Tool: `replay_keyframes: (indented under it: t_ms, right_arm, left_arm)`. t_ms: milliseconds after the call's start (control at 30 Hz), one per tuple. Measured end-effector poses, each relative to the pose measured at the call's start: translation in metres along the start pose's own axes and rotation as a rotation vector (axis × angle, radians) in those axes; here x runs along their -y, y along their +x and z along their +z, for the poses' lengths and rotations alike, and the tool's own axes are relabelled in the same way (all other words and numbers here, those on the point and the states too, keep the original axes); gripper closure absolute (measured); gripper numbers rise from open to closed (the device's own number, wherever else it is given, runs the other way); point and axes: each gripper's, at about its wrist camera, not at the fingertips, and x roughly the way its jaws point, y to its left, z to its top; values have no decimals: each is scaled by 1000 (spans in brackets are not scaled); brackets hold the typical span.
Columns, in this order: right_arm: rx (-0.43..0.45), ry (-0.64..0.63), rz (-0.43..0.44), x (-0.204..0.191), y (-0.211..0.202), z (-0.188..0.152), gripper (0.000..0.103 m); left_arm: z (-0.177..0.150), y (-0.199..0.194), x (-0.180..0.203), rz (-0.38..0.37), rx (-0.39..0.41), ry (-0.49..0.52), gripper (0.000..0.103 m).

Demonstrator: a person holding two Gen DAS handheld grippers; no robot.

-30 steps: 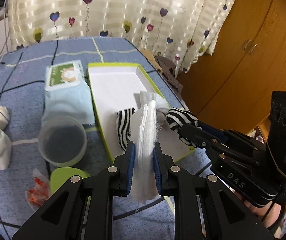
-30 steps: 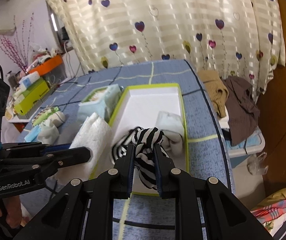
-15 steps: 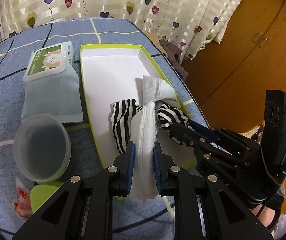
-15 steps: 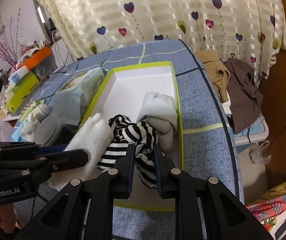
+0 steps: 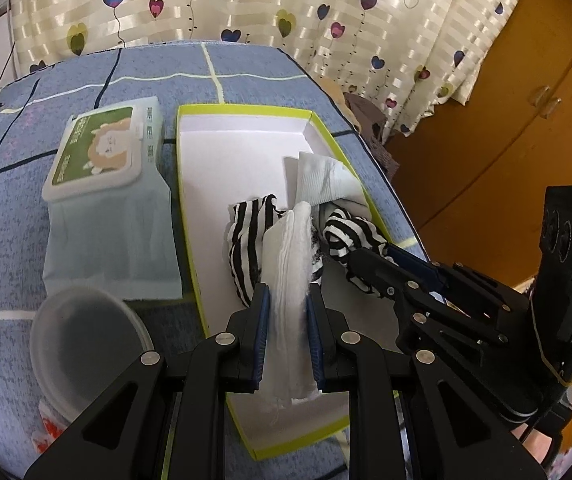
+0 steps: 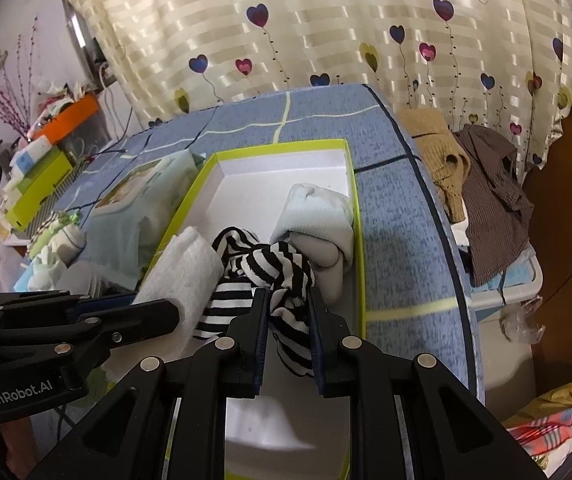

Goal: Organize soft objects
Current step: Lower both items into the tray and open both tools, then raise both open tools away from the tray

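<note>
A shallow white box with a lime-green rim [image 5: 190, 216] [image 6: 359, 240] lies open on the blue bed cover. My left gripper [image 5: 288, 300] is shut on a folded white cloth [image 5: 289, 264] [image 6: 184, 268], held low over the box's near half. My right gripper [image 6: 286, 300] is shut on a black-and-white striped sock [image 6: 274, 276] [image 5: 246, 240], which trails down onto the box floor. The two cloths touch each other. A pale blue-white sock [image 5: 325, 184] [image 6: 317, 216] lies inside against the box's right wall. In the left wrist view the right gripper [image 5: 355, 258] comes in from the right.
A pack of wet wipes [image 5: 106, 184] lies left of the box, with a clear plastic cup [image 5: 86, 344] nearer to me. Rolled pale socks [image 6: 56, 248] sit further left. Brown clothes [image 6: 481, 184] hang off the bed's right edge beside a wooden wardrobe [image 5: 505, 128].
Both grippers have moved forward and down over the box, still holding their cloths. The striped sock now rests on the box floor beside the pale sock.
</note>
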Motion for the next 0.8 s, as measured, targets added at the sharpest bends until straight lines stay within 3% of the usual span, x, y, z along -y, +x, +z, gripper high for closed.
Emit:
replay_keyframes:
  t_ms: [267,367,500,667,800]
  right_arm:
    - [0,-8,5,-5,-10,-6,82]
    - [-1,-9,2,-9,-17,-13,74]
    - [12,-14,-15,-13,-30,-21,55]
    - [32,-4,-44,-13,-48,-26,55]
    - [48,-2,-57,-14,-61,-28,55]
  left_arm:
    - [-5,-14,6,-25,21,31,84]
    - [-9,-17,6,-44,16,39,84]
    - [-13,-19,11,-65,9,66,81]
    - [-16,-28,15,-104,30,84,63]
    - [-18,-37,15,-113,44,78,63]
